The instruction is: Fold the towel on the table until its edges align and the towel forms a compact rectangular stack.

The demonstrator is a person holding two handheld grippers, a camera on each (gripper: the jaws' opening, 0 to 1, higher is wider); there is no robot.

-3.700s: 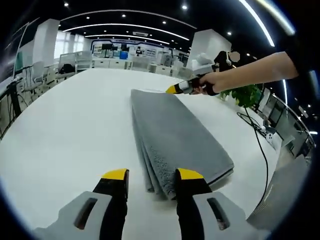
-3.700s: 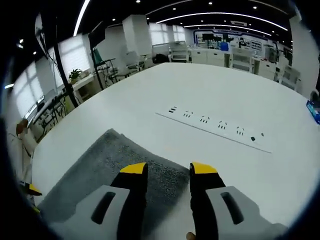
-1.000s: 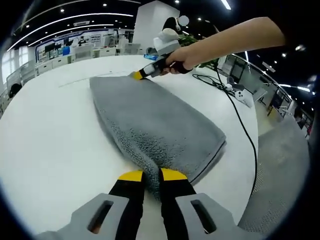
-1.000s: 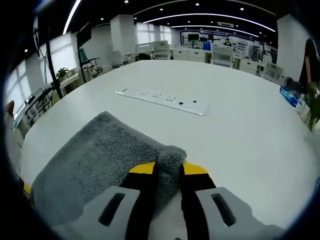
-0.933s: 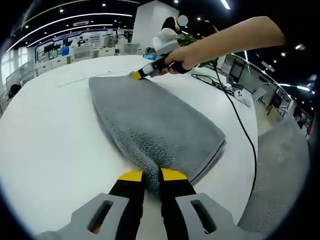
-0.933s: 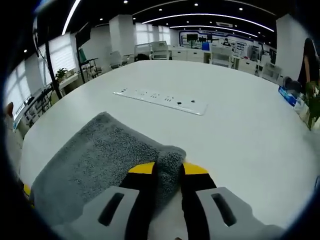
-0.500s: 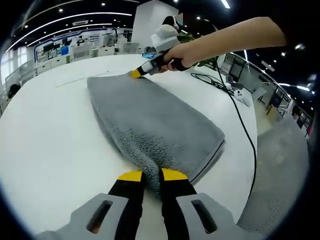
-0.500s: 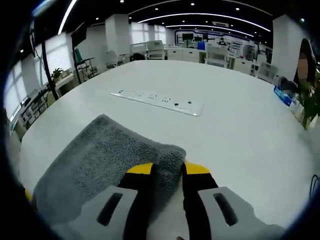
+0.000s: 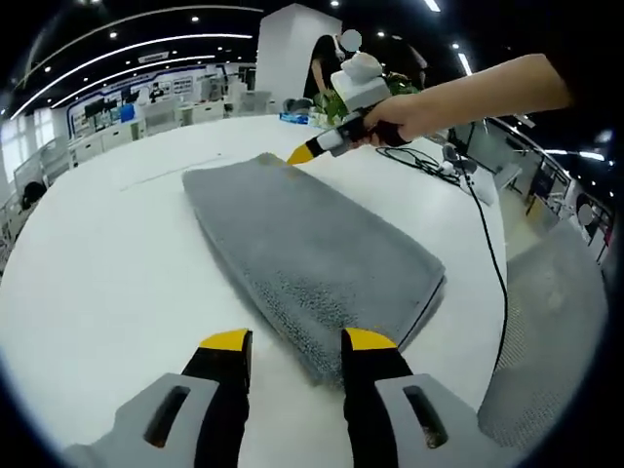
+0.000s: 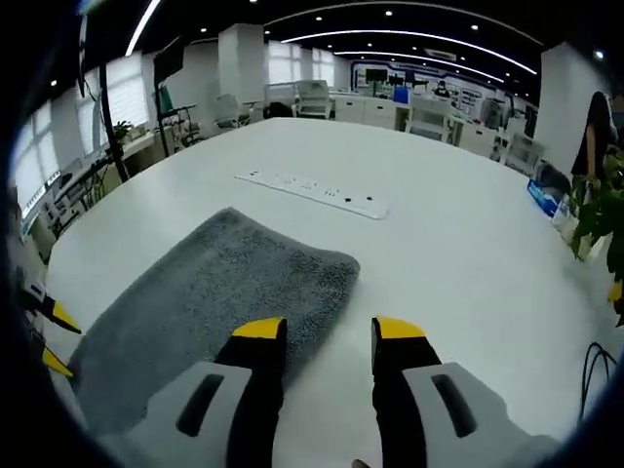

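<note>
Grey towel [image 9: 310, 253] flat on table [image 9: 107, 263], both grippers [image 9: 289, 339] [image 10: 330, 330] spread & empty; re-pinch corners evenly before next fold.

We see bright, even light from ceiling strips [image 9: 127, 49] glaring off the table [image 10: 468, 234], soft shadows, and strong fisheye bending at the edges.

Right tongs [image 10: 329, 341] spread apart, clear above folded towel [image 10: 210, 292] corner.
</note>
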